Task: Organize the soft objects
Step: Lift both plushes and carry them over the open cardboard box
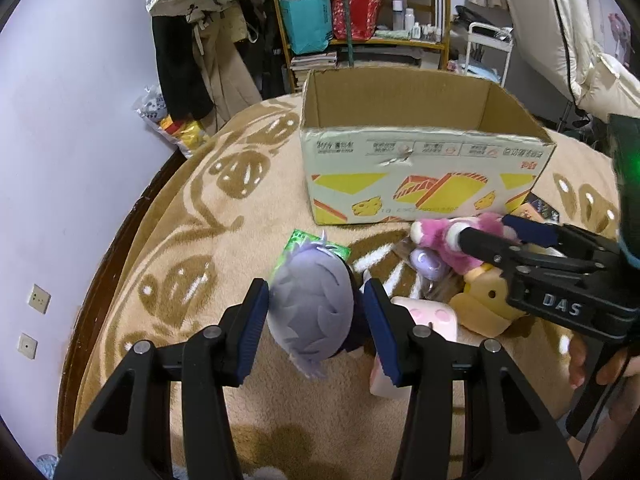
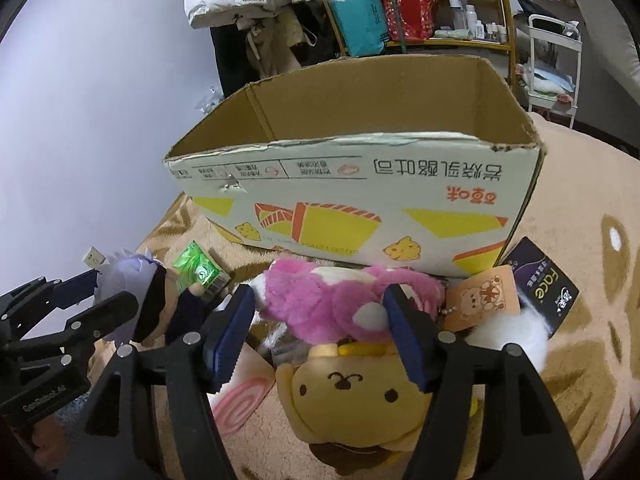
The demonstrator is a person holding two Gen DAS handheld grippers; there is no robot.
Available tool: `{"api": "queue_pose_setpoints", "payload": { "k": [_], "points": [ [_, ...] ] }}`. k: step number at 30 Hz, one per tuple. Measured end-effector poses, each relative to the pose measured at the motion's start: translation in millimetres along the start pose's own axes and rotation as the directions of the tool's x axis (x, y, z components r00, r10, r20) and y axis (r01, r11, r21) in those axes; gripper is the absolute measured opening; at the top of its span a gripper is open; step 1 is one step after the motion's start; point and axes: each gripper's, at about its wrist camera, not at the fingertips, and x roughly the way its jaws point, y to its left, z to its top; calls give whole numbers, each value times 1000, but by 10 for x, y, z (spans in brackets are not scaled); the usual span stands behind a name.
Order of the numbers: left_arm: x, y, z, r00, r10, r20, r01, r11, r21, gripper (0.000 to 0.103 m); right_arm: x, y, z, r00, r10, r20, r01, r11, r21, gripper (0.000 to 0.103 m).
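A plush doll with lilac-grey hair lies on the beige blanket, its head between the blue pads of my left gripper, whose jaws stand open around it; it also shows in the right wrist view. My right gripper is open, its jaws on either side of a pink plush, seen also in the left wrist view. A yellow dog plush lies under it. An open cardboard box stands behind the toys.
A green packet, a pink-and-white plush, a small purple toy, a bear tag and a dark card lie near the box. Shelves and hanging clothes stand beyond the bed.
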Motion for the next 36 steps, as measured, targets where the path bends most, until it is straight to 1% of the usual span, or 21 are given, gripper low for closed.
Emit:
{"api": "queue_pose_setpoints", "payload": {
  "k": [2,4,6,7,8,10,11,12,13,17,22,28,33,36],
  "points": [
    [98,46,0,999,5,-47,-6,1000,-20,48,-8,-7,-3,1000,5,-2,-5,1000,7,74],
    [162,117,-3,996,-29,-83,24,998,-60,46,-12,-34,-11,1000,12,-4,-12,1000,21,75],
    [167,182,-8,995,-57,-87,48,994,-95,45,-17,-54,-12,1000,23,-13,-23,999,38,73],
    [162,191,-14,994,-63,-86,55,994,-100,43,-18,-63,-10,999,28,-21,-27,998,50,72],
    [160,191,-21,994,-64,-85,55,993,-101,42,-22,-74,-8,999,37,-25,-36,998,58,67],
    [151,176,-30,995,-65,-82,57,994,-94,41,-14,-79,-15,998,51,-37,-48,997,60,65],
    [135,165,-32,995,-65,-74,58,994,-91,39,-16,-74,-20,998,53,-38,-51,997,61,43],
    [126,163,-32,995,-71,-70,64,994,-91,38,-14,-75,-32,998,55,-42,-52,997,63,11],
    [114,158,-29,995,-77,-67,70,993,-90,37,-3,-74,-40,998,47,-50,-43,997,64,14],
    [97,155,-25,994,-88,-59,83,992,-96,35,44,-72,-65,997,42,-67,-38,997,63,14],
    [16,166,-6,995,-100,-26,96,990,-101,32,-8,-11,-50,999,30,-42,-29,999,35,13],
    [-128,111,-2,995,-93,21,94,993,-66,31,-226,45,-28,1000,12,4,-13,1000,17,12],
    [-376,130,25,991,-60,123,69,996,-65,32,-478,61,-15,998,-1,63,0,1000,16,12],
    [-541,147,47,979,-35,200,49,997,-66,32,-675,74,24,993,-7,116,6,1000,13,11]
  ]
}}
